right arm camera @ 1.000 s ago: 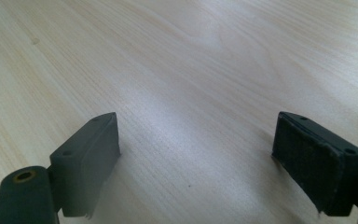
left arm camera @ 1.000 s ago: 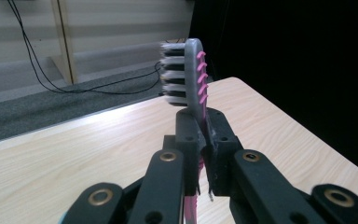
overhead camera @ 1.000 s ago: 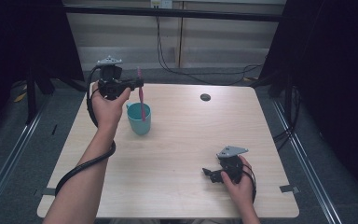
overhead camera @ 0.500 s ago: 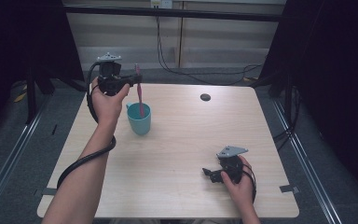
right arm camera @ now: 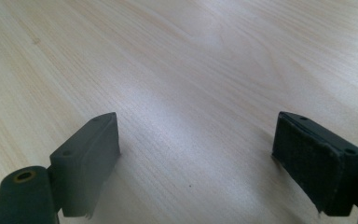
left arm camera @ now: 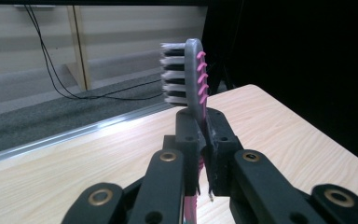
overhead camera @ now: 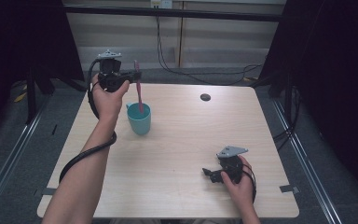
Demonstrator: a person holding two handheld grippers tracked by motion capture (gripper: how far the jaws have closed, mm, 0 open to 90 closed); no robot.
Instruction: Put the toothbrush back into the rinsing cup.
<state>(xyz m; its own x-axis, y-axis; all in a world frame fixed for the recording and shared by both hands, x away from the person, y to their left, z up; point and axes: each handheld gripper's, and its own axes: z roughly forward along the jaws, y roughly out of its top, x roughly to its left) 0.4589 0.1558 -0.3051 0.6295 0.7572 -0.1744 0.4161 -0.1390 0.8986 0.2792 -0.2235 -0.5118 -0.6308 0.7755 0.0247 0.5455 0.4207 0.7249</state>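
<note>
- A pink toothbrush (overhead camera: 139, 91) stands nearly upright above a teal cup (overhead camera: 139, 119) near the far left part of the table (overhead camera: 182, 154); its lower end dips inside the cup's rim, and whether it touches the cup's bottom cannot be told.
- In the left gripper view the toothbrush (left arm camera: 192, 77) rises straight up from between the jaws, its grey-and-white bristles facing left and a row of pink ribs on the back of the head.
- The left gripper (overhead camera: 135, 76), raised above the table's far left edge in the person's left hand (overhead camera: 106, 99), is clamped on the brush handle just below the head; its fingers (left arm camera: 186, 135) press the handle from both sides with no gap.
- The cup stands upright on the light wooden table, just beside the left forearm, with its handle turned toward that hand.
- The right gripper (overhead camera: 208, 173) rests low near the table's near right corner, held in the person's right hand (overhead camera: 240, 179), well apart from the cup.
- Its jaws stand wide, with bare wood between its fingers (right arm camera: 86, 154) and nothing held.
- A small dark round disc (overhead camera: 205, 97) lies near the far edge of the table, apart from everything else.
- Black cables (overhead camera: 177, 70) run along the floor behind the table.
</note>
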